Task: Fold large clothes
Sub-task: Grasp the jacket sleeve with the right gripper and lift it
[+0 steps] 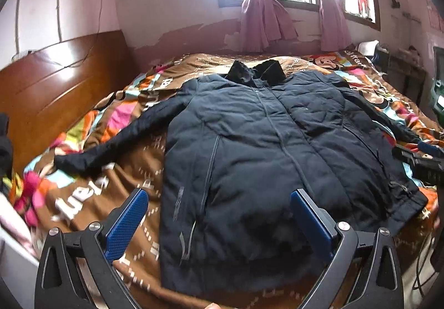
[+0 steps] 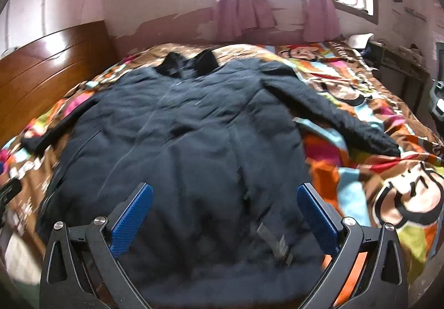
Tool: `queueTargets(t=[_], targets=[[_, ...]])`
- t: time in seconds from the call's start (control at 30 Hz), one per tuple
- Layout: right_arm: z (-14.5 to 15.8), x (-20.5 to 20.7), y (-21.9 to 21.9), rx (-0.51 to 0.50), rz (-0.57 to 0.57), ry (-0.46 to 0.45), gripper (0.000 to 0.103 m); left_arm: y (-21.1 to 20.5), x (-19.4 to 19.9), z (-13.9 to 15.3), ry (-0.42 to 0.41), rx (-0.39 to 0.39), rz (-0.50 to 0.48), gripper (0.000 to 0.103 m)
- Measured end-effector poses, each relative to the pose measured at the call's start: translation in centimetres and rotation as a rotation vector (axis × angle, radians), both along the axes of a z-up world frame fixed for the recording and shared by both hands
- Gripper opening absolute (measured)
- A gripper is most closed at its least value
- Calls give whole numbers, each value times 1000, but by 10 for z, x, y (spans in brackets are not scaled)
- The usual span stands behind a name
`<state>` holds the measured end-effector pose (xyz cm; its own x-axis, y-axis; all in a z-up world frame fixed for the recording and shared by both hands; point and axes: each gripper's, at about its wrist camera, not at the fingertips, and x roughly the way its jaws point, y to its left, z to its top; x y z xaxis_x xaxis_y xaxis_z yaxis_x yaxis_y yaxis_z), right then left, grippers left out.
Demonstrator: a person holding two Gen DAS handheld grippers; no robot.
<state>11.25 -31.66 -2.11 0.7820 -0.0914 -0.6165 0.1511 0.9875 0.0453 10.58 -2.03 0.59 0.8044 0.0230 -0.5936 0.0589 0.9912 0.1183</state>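
Observation:
A large dark navy padded jacket (image 1: 263, 148) lies flat and front-up on the bed, collar toward the window, both sleeves spread out. It also fills the right wrist view (image 2: 180, 142). My left gripper (image 1: 219, 214) is open and empty, hovering above the jacket's lower left hem. My right gripper (image 2: 224, 214) is open and empty above the lower right hem. The left sleeve (image 1: 111, 145) runs toward the headboard. The right sleeve (image 2: 341, 120) runs out to the right. The right gripper shows at the right edge of the left wrist view (image 1: 421, 161).
The bed carries a colourful cartoon-print blanket (image 2: 374, 184). A wooden headboard (image 1: 55, 92) stands on the left. Pink curtains (image 1: 263, 20) hang at the window behind the bed. A cluttered side table (image 2: 399, 64) stands at the far right.

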Motion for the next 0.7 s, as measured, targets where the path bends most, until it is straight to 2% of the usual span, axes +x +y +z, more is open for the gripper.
queueTargets(t=[0.3, 0.5, 0.57, 0.7], targets=[[-6, 70, -72, 59, -128, -50, 102, -67, 76, -1, 43, 22, -73, 103], [-22, 104, -141, 109, -272, -71, 102, -133, 136, 9, -7, 140, -116, 103], [-29, 117, -176, 176, -361, -83, 102, -152, 157, 11, -4, 147, -145, 103], [-53, 133, -242, 400, -494, -125, 102, -188, 198, 13, 20, 192, -128, 103]])
